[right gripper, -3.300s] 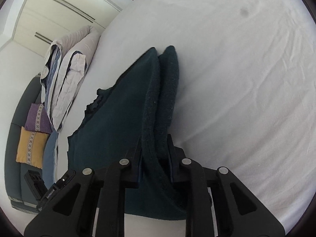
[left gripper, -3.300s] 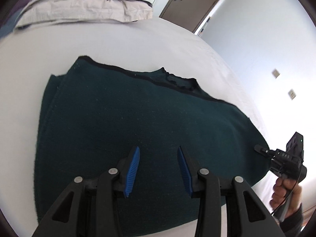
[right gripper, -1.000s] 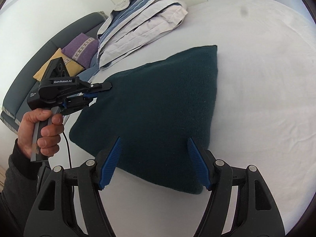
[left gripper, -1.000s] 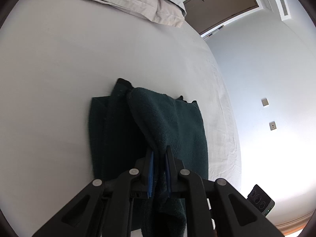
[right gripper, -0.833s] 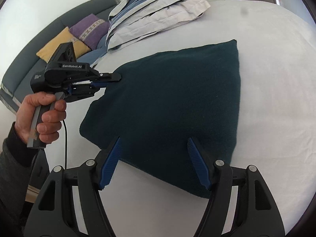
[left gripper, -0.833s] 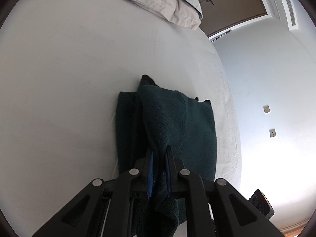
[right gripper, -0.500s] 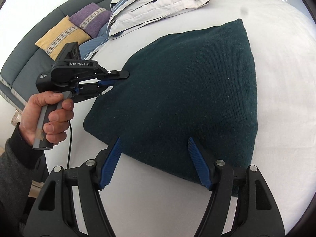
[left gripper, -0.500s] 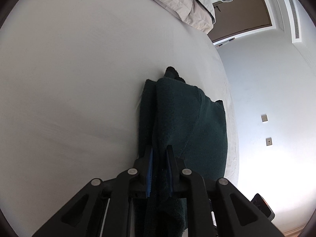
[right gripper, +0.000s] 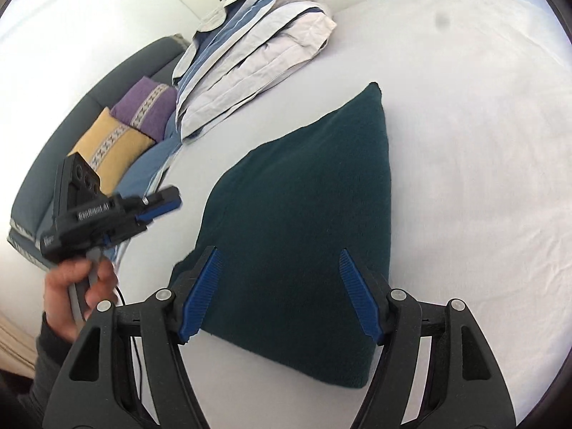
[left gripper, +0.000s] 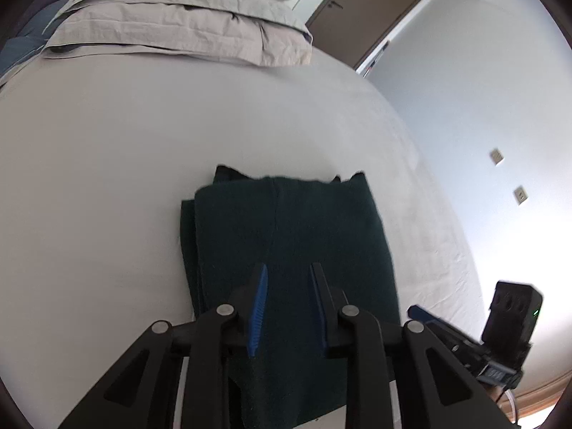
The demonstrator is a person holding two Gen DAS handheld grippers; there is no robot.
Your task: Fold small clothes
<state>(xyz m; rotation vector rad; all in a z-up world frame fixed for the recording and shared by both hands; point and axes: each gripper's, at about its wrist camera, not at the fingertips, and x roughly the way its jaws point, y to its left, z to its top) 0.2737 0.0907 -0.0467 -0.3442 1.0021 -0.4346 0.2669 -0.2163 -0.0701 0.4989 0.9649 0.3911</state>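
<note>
Sweater (left gripper: 293, 250) lies folded flat on the white bed (left gripper: 107, 178), its long side running away from the left gripper (left gripper: 287, 300) toward the pillows (left gripper: 178, 25) (dark green, neck end far). Both grippers hang over its near end with fingers apart and empty, the right gripper (right gripper: 279, 289) spread wider.

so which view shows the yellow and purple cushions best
The right wrist view: the yellow patterned cushion and purple patterned cushion sit on the grey sofa. The left wrist view shows neither clearly.
</note>
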